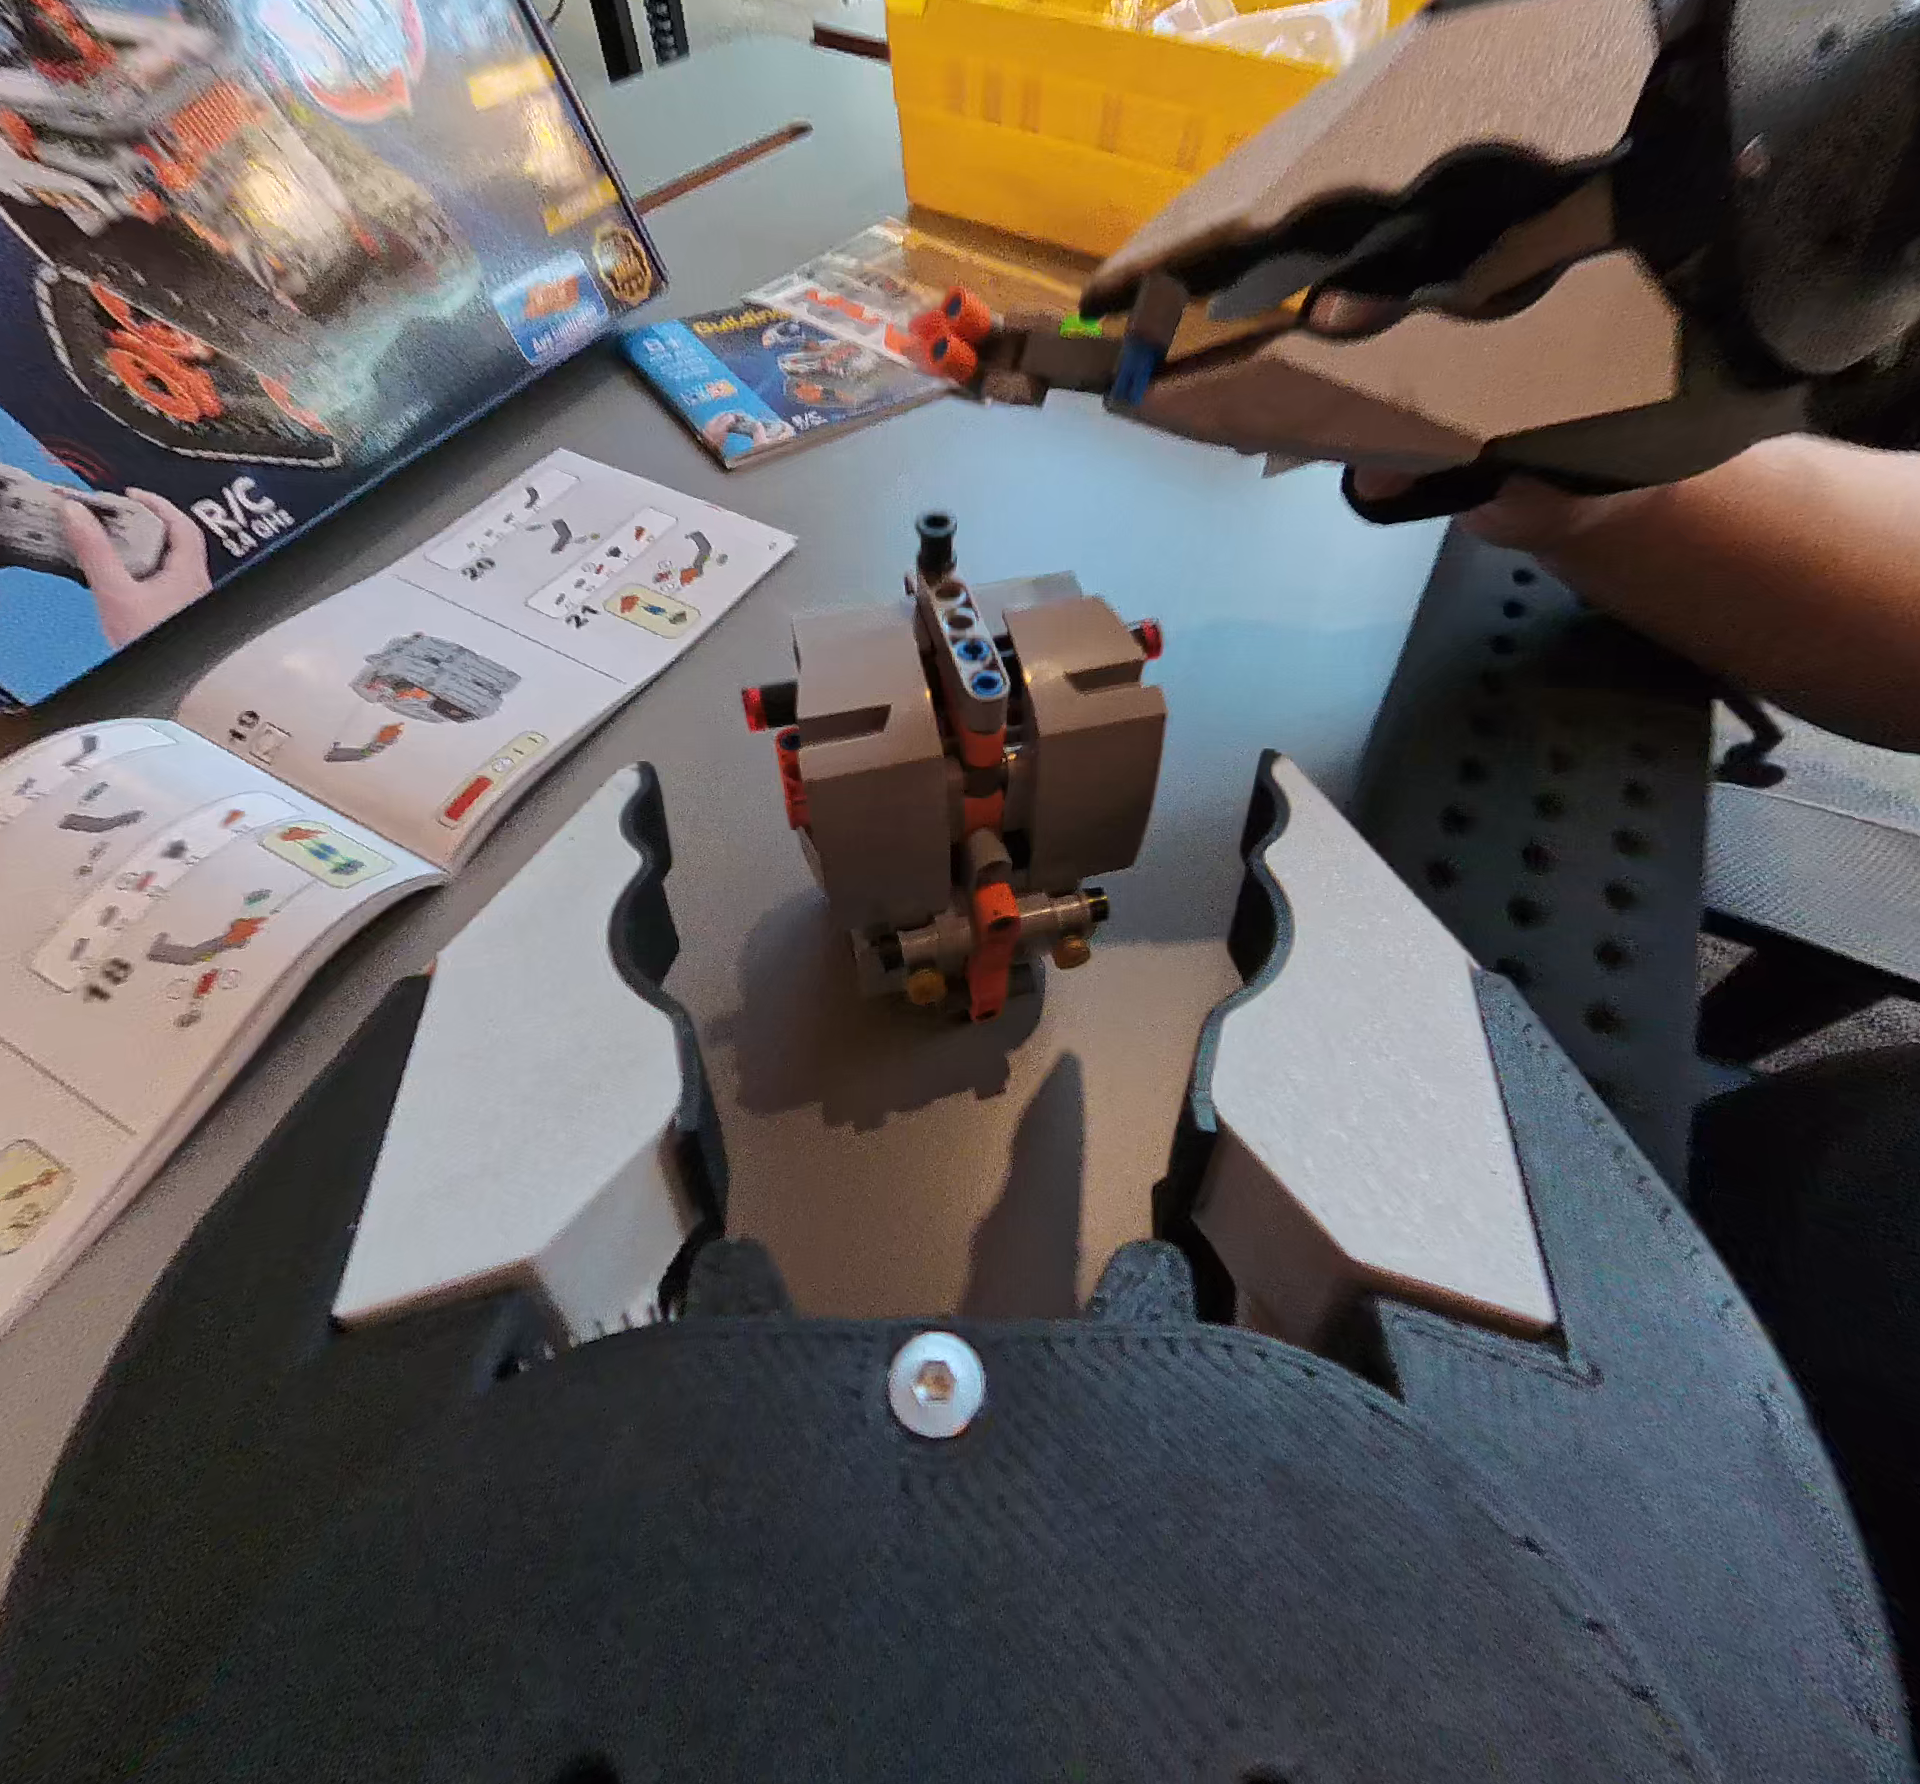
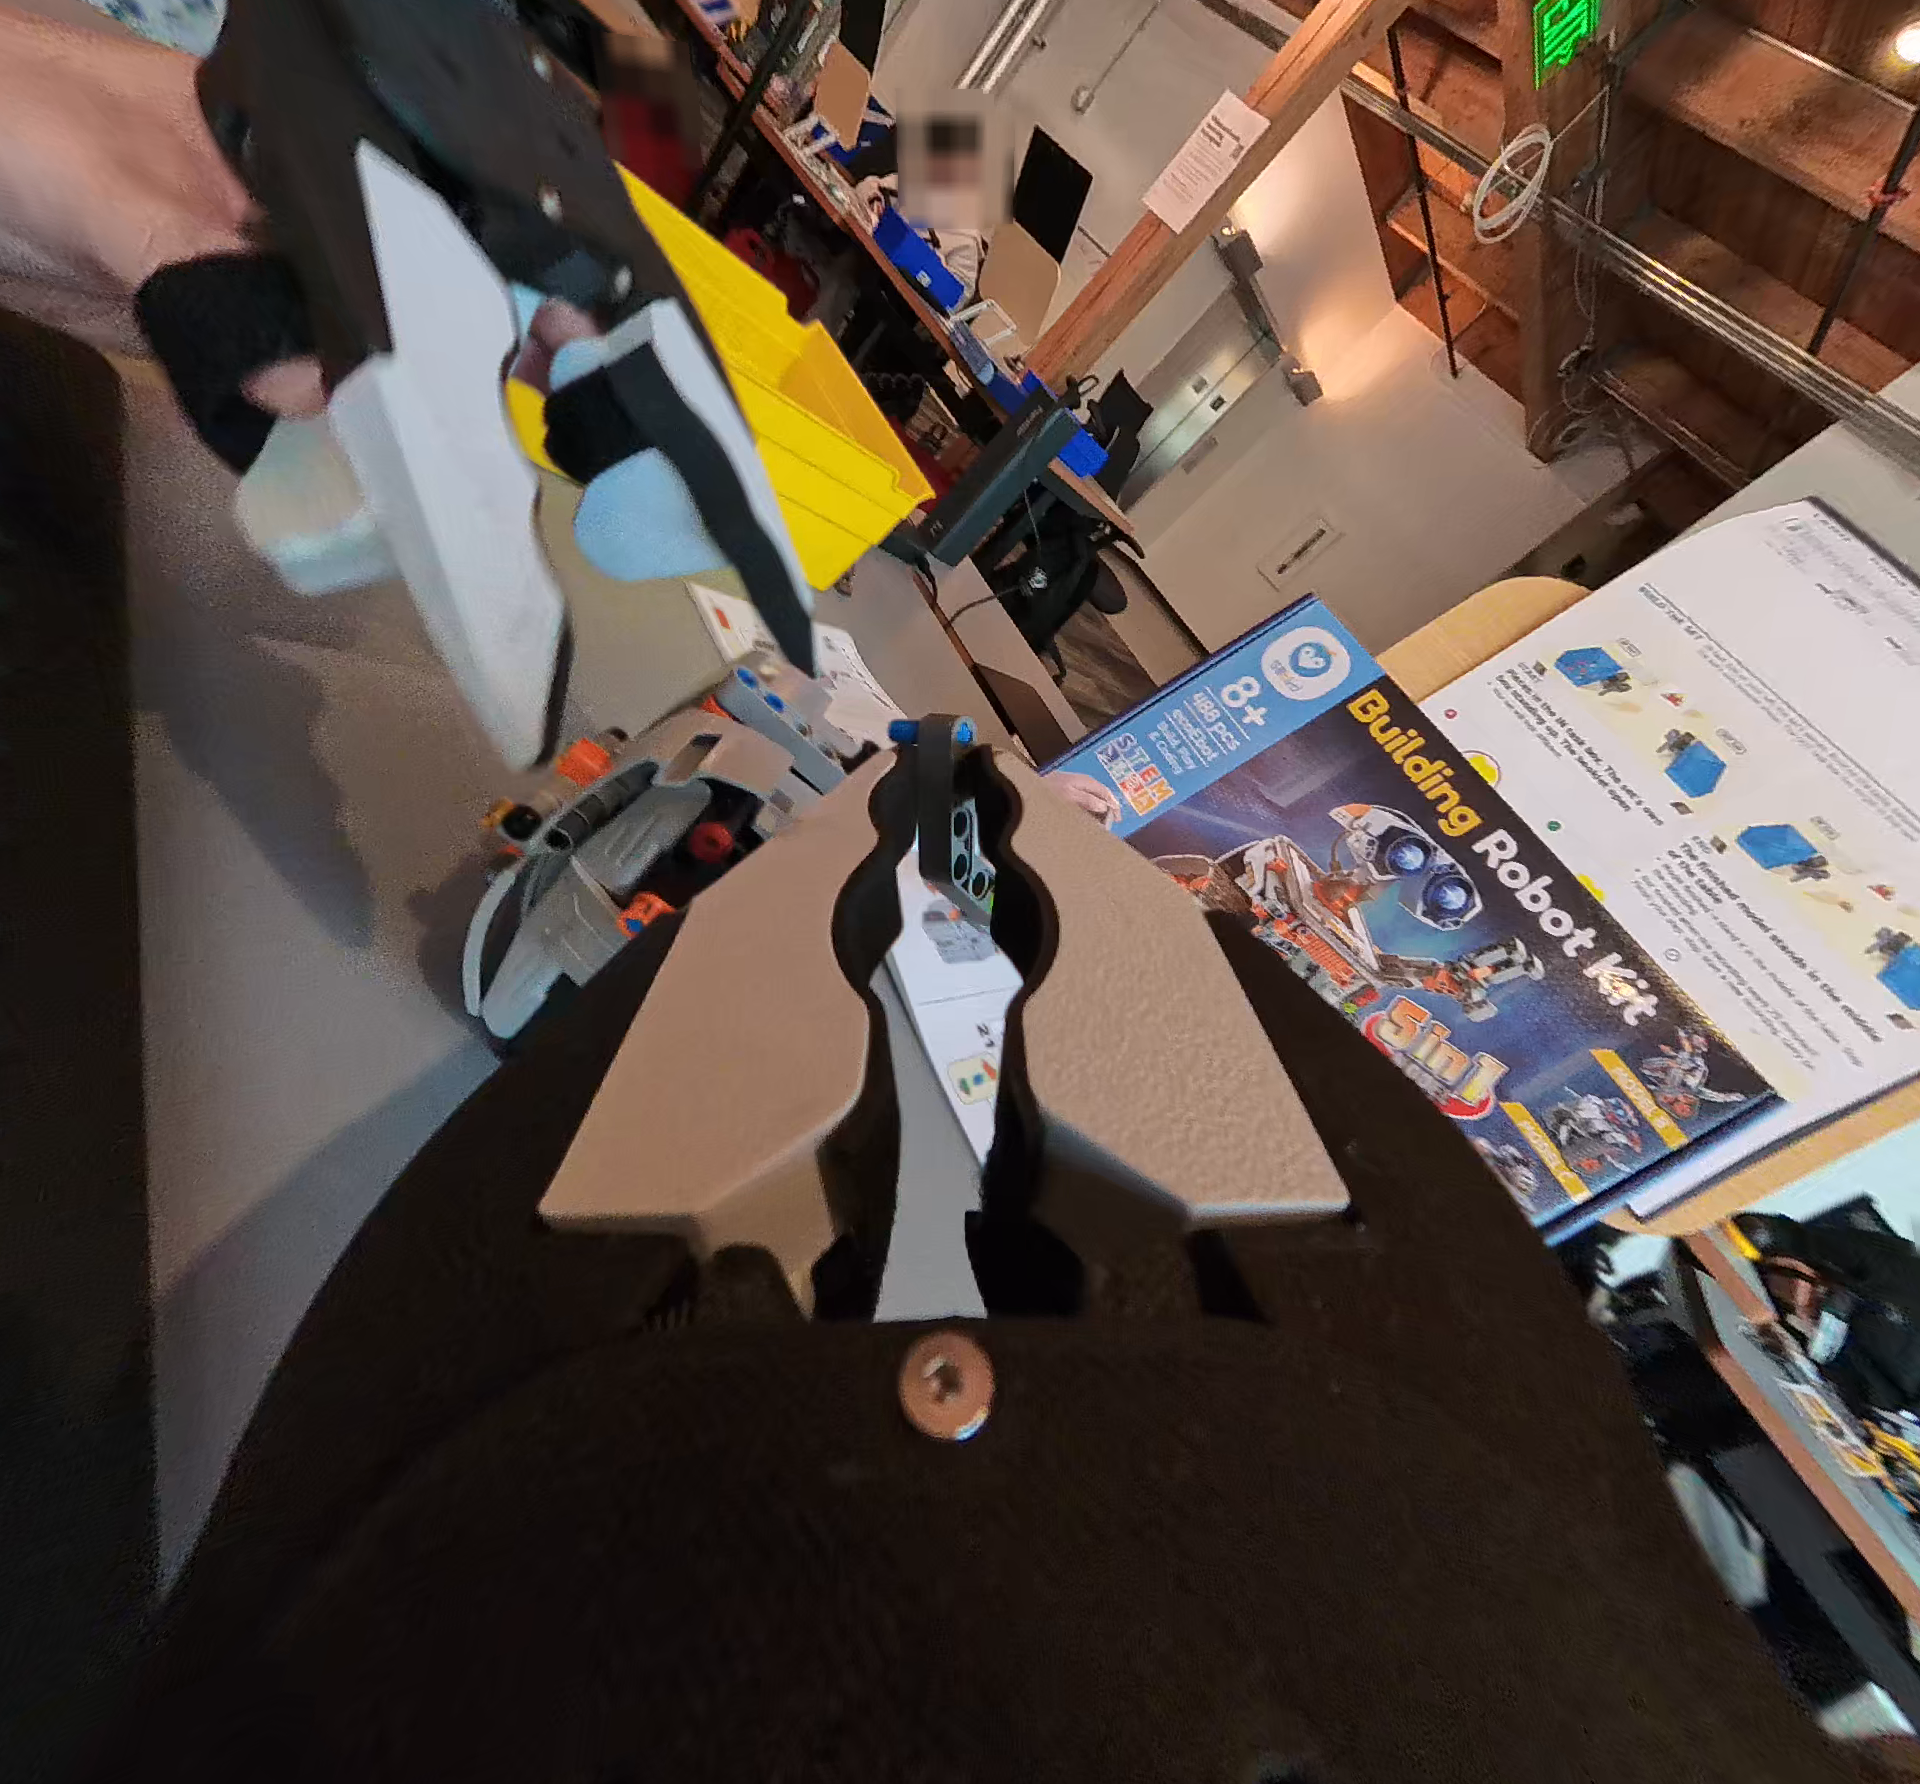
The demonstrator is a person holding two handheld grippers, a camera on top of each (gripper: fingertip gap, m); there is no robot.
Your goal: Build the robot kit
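Note:
A grey and orange brick model [image 1: 966,778] stands upright on the grey table [image 1: 1195,508]. My left gripper [image 1: 956,778] is open, with one finger on each side of the model and not touching it. My right gripper [image 2: 945,778] is shut on a small grey beam with blue pins [image 2: 951,830]. In the left wrist view the right gripper [image 1: 1101,332] comes in from the upper right and holds the beam [image 1: 1039,352], which has orange bushes at its end, above and behind the model. The right wrist view also shows the model [image 2: 644,830] below the left gripper's fingers [image 2: 457,487].
A yellow bin [image 1: 1039,124] with plastic bags stands at the back. A kit box [image 1: 260,176] leans at the left, with an open instruction booklet [image 1: 364,747] in front of it and a small booklet [image 1: 769,384] nearby. A black perforated plate [image 1: 1538,799] lies at the right under a person's forearm [image 1: 1714,571].

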